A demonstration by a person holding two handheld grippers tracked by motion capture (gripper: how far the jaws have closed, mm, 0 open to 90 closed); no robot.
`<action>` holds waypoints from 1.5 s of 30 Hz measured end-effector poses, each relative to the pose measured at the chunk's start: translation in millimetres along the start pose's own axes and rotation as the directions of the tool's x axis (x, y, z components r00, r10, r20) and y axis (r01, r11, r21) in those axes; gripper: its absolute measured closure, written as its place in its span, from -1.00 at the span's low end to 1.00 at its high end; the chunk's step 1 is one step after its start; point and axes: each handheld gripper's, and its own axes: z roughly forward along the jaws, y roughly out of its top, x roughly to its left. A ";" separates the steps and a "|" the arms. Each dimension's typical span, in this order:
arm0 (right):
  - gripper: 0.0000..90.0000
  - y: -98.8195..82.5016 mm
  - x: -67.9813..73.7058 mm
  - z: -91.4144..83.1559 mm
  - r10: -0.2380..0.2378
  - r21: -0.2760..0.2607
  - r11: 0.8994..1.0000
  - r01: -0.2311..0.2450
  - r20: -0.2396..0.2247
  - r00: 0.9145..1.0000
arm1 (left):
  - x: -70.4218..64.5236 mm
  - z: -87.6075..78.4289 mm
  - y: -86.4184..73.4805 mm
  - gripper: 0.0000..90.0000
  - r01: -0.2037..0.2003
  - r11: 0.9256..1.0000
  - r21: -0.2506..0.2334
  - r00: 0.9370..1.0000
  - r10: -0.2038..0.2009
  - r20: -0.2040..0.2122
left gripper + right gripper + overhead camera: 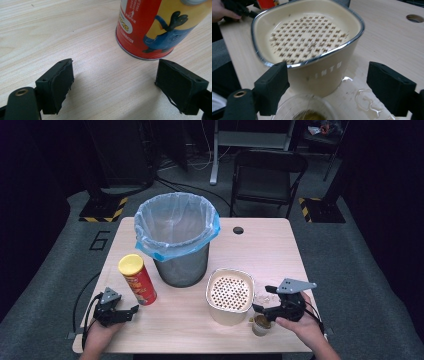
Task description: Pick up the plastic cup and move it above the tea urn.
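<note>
Right tool (264,300) gapes wide, nothing gripped, hovering over a small clear plastic cup (261,324) w/ brownish liquid, near right on the surface (260,247), just beside the cream strainer bin (230,295). Cup looks light, thin-walled, squashy, prob. slippery: spilled wet patch (367,102) next to it. Best pinched gently across the sides, kept upright. Left tool (120,312) also wide, empty, near the red chip can (137,280).
</note>
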 end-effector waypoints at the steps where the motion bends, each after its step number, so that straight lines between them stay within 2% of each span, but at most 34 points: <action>1: -0.64 -4.5 2.3 -1.6 -0.008 -0.006 1.000 0.008 -0.007 1.000 | 0.0 0.0 0.0 -0.68 0.000 1.000 0.000 1.000 0.000 0.000; 7: -0.67 -27.1 10.6 -4.0 -0.015 0.004 1.000 0.016 -0.041 0.999 | -0.2 0.0 -0.1 -0.68 0.001 1.000 0.000 1.000 -0.001 -0.001; 15: -0.66 -48.1 16.6 8.6 -0.026 0.057 0.998 0.028 -0.034 0.999 | -0.2 0.0 -0.1 -0.68 0.002 1.000 -0.001 1.000 -0.002 -0.001; 18: -0.62 -55.4 19.2 14.8 -0.049 0.081 0.995 0.050 -0.018 0.999 | -0.2 0.0 0.0 -0.68 0.001 1.000 0.000 1.000 -0.001 -0.001; 21: -0.55 -60.9 20.4 19.2 -0.062 0.094 0.993 0.064 -0.025 0.998 | -0.2 0.0 -0.1 -0.68 0.002 1.000 -0.001 1.000 -0.002 -0.001; 22: -0.53 -62.0 20.4 20.0 -0.072 0.092 0.993 0.074 -0.019 0.997 | -0.2 0.0 0.0 -0.68 0.002 1.000 0.000 1.000 -0.002 -0.001; 26: -0.39 -63.5 18.6 18.6 -0.065 0.077 0.995 0.065 -0.010 0.998 | -0.2 0.0 0.0 -0.68 0.002 1.000 0.000 1.000 -0.002 -0.001; 28: -0.39 -63.4 18.0 16.9 -0.055 0.065 0.996 0.056 -0.016 0.998 | -0.2 0.0 0.0 -0.68 0.002 1.000 0.000 1.000 -0.002 -0.001; 32: -0.38 -62.9 21.7 16.0 -0.087 0.059 0.994 0.087 -0.006 0.996 | -0.1 0.0 0.0 -0.68 0.001 1.000 0.000 1.000 -0.001 -0.001; 41: -0.37 -62.9 19.8 14.9 -0.081 0.063 0.995 0.081 -0.008 0.997 | -0.2 0.0 0.0 -0.68 0.002 1.000 0.000 1.000 -0.002 -0.001; 45: -0.31 -62.2 20.1 13.9 -0.105 0.066 0.992 0.105 -0.001 0.994 | -0.2 0.0 0.0 -0.68 0.002 1.000 0.000 1.000 -0.002 -0.001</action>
